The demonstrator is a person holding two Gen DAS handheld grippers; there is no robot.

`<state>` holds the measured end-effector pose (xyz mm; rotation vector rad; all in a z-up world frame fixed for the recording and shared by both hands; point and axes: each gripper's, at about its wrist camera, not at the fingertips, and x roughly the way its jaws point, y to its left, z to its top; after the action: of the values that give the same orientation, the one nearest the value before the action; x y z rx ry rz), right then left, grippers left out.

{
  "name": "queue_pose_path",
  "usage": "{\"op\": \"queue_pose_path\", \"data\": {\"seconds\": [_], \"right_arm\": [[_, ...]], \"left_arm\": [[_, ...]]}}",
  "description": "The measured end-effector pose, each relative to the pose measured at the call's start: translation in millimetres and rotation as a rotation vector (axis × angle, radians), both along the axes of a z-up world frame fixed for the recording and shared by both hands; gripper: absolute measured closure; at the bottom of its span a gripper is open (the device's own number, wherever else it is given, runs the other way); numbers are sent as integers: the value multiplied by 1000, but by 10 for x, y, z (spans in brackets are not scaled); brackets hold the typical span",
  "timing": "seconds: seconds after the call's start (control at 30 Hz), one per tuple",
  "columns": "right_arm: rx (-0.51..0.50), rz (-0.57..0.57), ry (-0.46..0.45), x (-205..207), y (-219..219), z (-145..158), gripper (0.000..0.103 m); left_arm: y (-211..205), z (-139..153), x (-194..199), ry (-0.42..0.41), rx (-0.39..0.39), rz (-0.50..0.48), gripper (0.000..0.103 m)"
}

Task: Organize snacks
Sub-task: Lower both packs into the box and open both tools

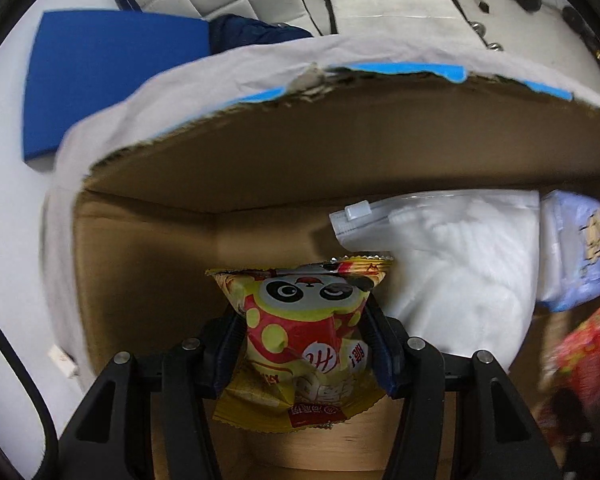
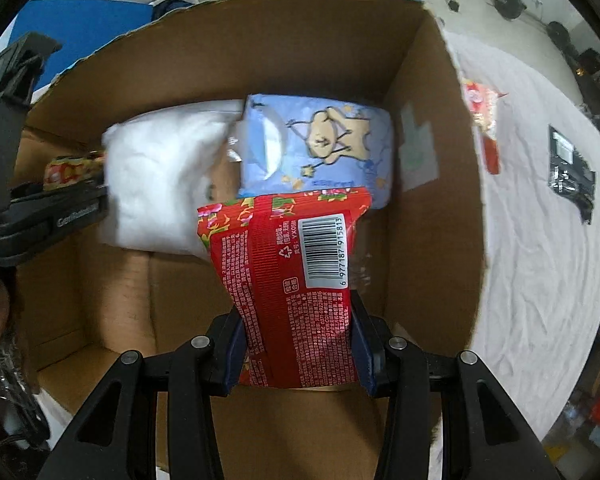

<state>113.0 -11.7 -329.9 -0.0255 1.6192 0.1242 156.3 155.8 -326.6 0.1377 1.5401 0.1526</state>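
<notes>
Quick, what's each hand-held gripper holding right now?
Left hand-held gripper: closed on the yellow panda snack bag.
Right hand-held gripper: closed on the red snack packet.

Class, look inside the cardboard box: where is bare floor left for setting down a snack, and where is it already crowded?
Bare floor shows in the near left part of the box, in front of the white bag and beside the left wall. The far side is crowded: the white bag and blue pack sit side by side against the back wall. The red packet hangs over the near right floor.
</notes>
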Motion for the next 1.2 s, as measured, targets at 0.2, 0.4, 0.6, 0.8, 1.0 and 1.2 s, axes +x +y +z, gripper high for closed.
{"op": "queue_pose_path", "data": {"seconds": [0.2, 0.4, 0.6, 0.8, 1.0, 1.2], "right_arm": [[-12, -3, 29, -17, 76, -153, 56], [-13, -22, 60, 46, 68, -336, 55], [0, -34, 76, 95, 92, -368, 54], [-6, -12, 40, 127, 181, -77, 32], [-22, 14, -31, 123, 199, 318, 12], [-25, 17, -100, -73, 140, 643, 1]], "left_arm": [[101, -9, 20, 20, -57, 23, 49], [327, -89, 54, 76, -162, 97, 48], [441, -11, 27, 79, -225, 155, 38], [371, 218, -86, 39, -227, 123, 10], [327, 654, -285, -67, -249, 102, 1], [219, 1146, -623, -188, -235, 76, 1]]}}
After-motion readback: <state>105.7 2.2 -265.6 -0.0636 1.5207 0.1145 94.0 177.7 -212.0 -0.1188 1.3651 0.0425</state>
